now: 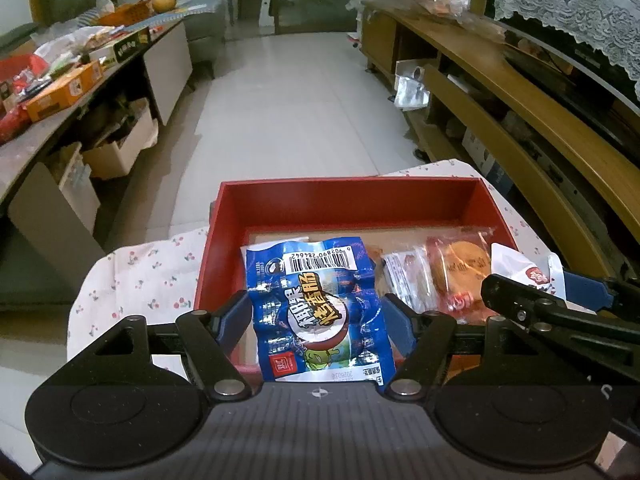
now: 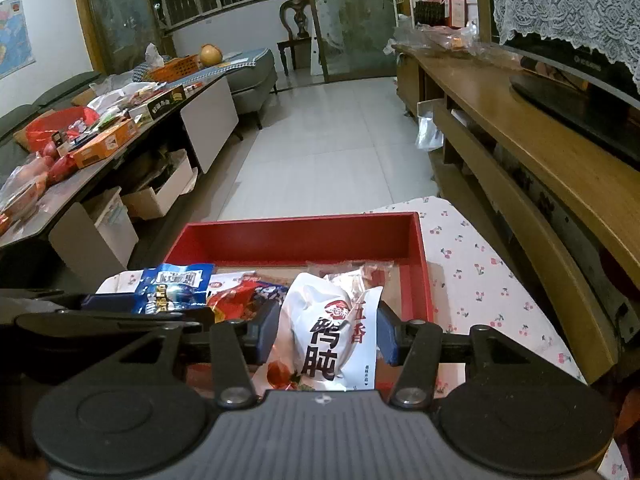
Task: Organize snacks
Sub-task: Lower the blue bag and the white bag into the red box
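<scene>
A red box stands on a cherry-print cloth, and several snack packets lie inside it. My left gripper is shut on a blue snack packet, held upright over the box's near left part. To its right, my right gripper is shut on a white snack packet with black and red lettering, above the red box. An orange biscuit packet and a clear wrapped one rest on the box floor. The left wrist view also shows the white packet at the right edge.
A low table crowded with boxes and snacks runs along the left, with storage bins beneath. A wooden TV cabinet lines the right side. Tiled floor stretches ahead beyond the box.
</scene>
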